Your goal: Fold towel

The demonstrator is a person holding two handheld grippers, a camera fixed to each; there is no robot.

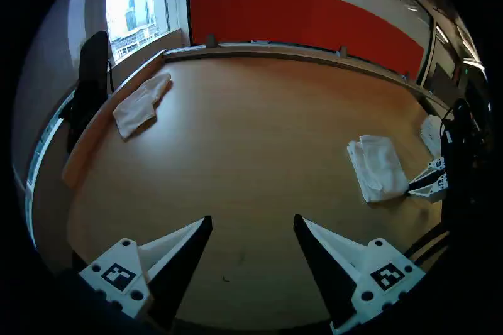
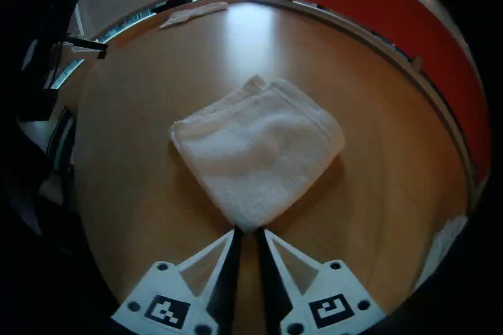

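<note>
Your left tongs (image 1: 252, 218) are spread wide and pinching nothing, hovering over bare surface (image 1: 251, 134), probably kept out of the way while the other hand works. The folded towel (image 2: 258, 146) lies flat just ahead of your right tongs (image 2: 248, 231), its near corner at their tips. Those tongs are drawn almost together with a thin gap. Whether they actually nip the corner, you cannot tell from here. The fold looks about done, so the corner hold likely serves only to square or slide it. A crumpled towel (image 1: 141, 104) waits far ahead-left of your left tongs.
</note>
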